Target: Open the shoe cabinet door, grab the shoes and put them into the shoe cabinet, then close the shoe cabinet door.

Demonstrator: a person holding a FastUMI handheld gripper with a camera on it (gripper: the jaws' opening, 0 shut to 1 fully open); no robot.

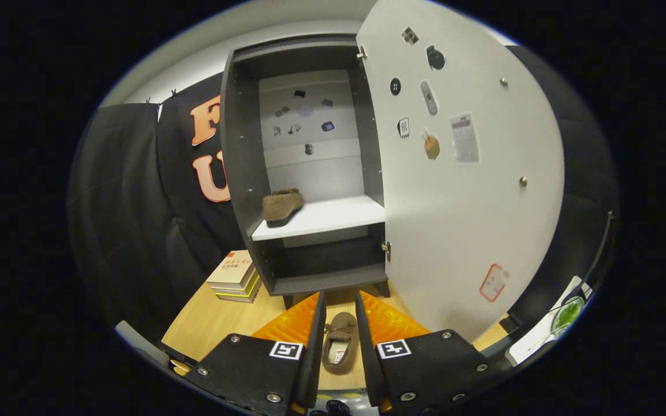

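Gripper view: the cabinet door (472, 173) is seen swung open, one shoe (282, 205) shelved, and the second shoe (339, 342) framed between the gripper (340, 309)'s parted, non-pressing fingers.

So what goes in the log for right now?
door: open | slipper one: on shelf | slipper two: on floor between fingers | tool: open

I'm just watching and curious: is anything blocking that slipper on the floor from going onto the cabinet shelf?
Nothing visible does. The slipper lies between the gripper fingers, the cabinet door is swung open, and the white shelf has bare space beside the other slipper already on it.
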